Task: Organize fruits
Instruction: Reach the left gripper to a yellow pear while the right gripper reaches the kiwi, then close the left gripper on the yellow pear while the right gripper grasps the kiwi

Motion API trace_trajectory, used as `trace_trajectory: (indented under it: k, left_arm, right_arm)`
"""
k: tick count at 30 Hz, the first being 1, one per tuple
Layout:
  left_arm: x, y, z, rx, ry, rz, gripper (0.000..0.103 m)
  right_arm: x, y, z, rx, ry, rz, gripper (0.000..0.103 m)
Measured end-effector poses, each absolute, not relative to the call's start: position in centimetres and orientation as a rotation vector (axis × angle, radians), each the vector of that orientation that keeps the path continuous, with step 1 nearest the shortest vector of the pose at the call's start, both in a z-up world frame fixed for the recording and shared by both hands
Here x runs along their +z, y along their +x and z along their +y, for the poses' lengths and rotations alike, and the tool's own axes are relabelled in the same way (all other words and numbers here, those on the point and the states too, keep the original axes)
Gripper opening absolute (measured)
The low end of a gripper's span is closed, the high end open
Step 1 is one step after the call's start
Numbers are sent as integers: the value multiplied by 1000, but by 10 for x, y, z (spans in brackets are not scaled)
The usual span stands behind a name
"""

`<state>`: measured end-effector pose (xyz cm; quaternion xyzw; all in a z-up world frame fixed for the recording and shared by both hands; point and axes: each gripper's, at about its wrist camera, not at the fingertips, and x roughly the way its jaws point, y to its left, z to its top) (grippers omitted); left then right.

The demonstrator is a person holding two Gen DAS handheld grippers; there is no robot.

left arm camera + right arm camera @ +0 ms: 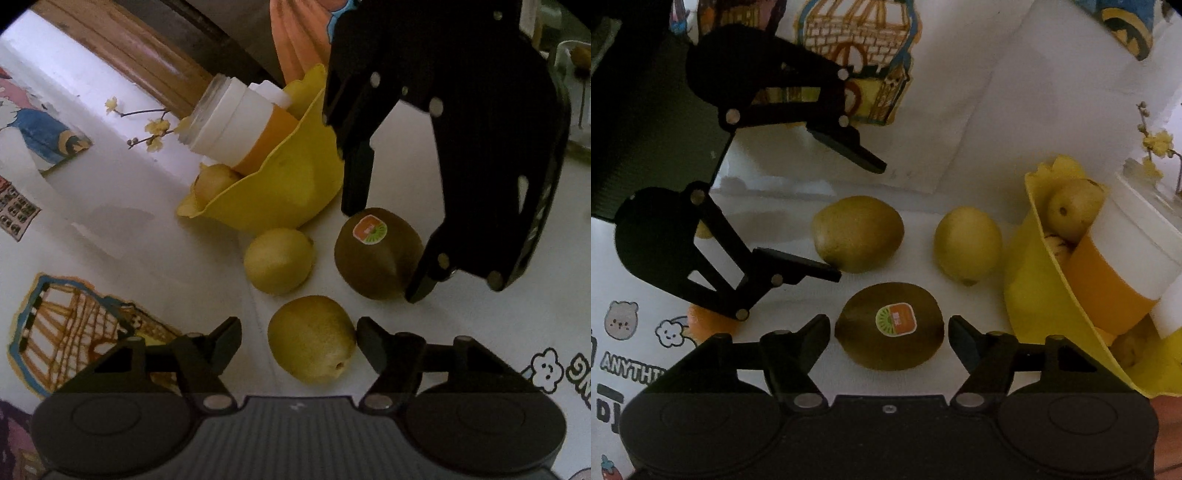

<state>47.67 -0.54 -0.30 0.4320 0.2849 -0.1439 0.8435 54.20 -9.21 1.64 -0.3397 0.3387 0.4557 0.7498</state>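
Now I straddle brown kiwi [889,326] with right gripper [889,334], golden kiwi [312,338] with left gripper [298,341]; jaws apart, not pressing. Fruit mid-table [480,325], beside yellow bowl [280,199]. Soft, fuzzy, bruisable: take across middle, gently.

Both views are dim and warm-tinted, with soft grain and slightly smeared detail. The white tablecloth [480,332] reads grey rather than bright. Light seems to fall from behind the yellow bowl [280,192], perhaps from a window, since faint soft shadows lie in front of the fruit near it. The black tool parts are almost pure silhouette, with only the small metal pins glinting. Beyond the bowl, toward the corners, the fisheye bends straight lines and the frame fades into black.
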Motion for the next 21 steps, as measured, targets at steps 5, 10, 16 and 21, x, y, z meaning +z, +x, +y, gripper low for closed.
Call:
trace_trajectory:
  k: [5,10,16,21]
  left_arm:
    - [-2,481,-4,-326,880,621,66]
    - [-5,485,-5,-336,895,642,59]
    - [-2,483,-4,-316,845,661,59]
    - [4,479,-2,-309,763,686,58]
  right_arm:
    - [11,546,-90,1004,-735,730,67]
    - [12,545,-91,1011,-739,719,67]
    - [12,543,-97,1003,-727,703,65]
    - [12,538,-104,1002,-719,707,64]
